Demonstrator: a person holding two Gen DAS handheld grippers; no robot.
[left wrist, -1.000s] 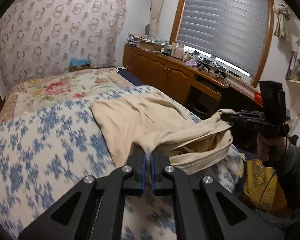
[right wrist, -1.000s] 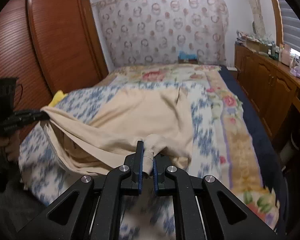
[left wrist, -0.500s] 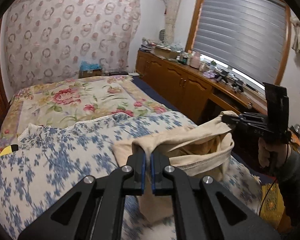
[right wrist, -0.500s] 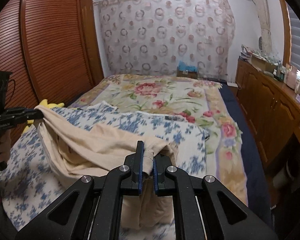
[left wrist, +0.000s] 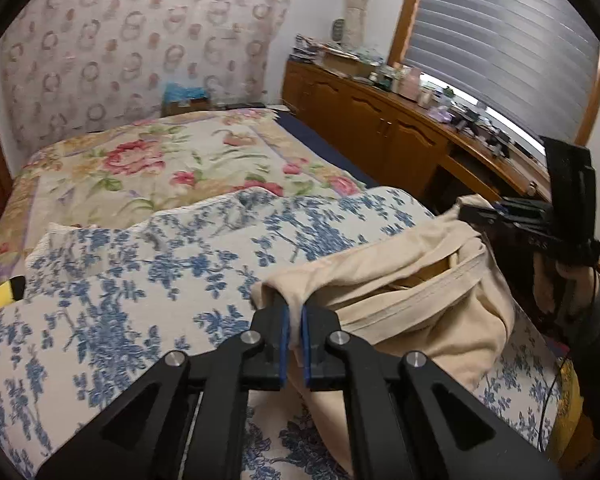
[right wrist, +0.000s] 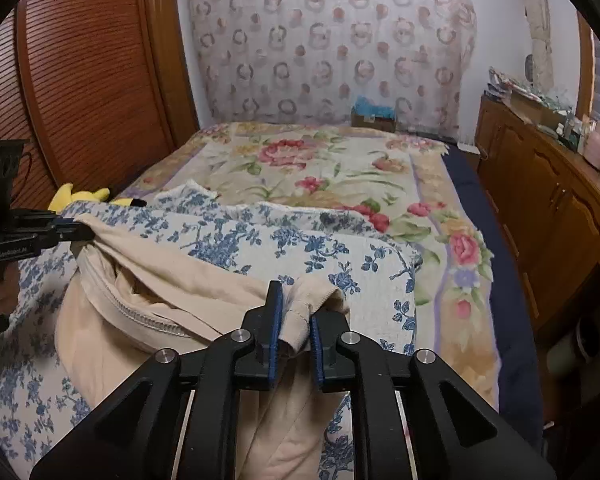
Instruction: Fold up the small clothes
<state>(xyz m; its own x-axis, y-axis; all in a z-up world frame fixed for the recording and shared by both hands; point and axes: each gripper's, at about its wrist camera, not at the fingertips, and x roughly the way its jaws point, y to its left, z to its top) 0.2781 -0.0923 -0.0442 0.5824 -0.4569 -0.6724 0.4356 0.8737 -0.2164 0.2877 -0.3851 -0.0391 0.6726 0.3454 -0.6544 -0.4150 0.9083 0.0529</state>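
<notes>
A cream garment (left wrist: 400, 320) lies bunched near the front edge of the bed, its ribbed band facing up. My left gripper (left wrist: 294, 314) is shut on one corner of it, with cloth pinched between the blue pads. In the right wrist view the same garment (right wrist: 160, 280) stretches from my left gripper (right wrist: 74, 234) at the left to my right gripper (right wrist: 294, 316). The right jaws are opening; a fold of cream cloth still sits loosely between them. In the left wrist view the right gripper (left wrist: 470, 214) shows at the right with a hand below it.
The garment rests on a blue-flowered quilt (left wrist: 140, 280) over a rose-patterned blanket (right wrist: 320, 160). A wooden cabinet (left wrist: 380, 120) with clutter on top runs along the right side. A slatted wardrobe (right wrist: 80, 80) stands left. A yellow plush toy (right wrist: 80, 196) lies at the bed's left edge.
Both grippers have drawn the garment back toward the near edge of the bed, doubling it over itself. The right gripper's pads have parted; the left stays clamped.
</notes>
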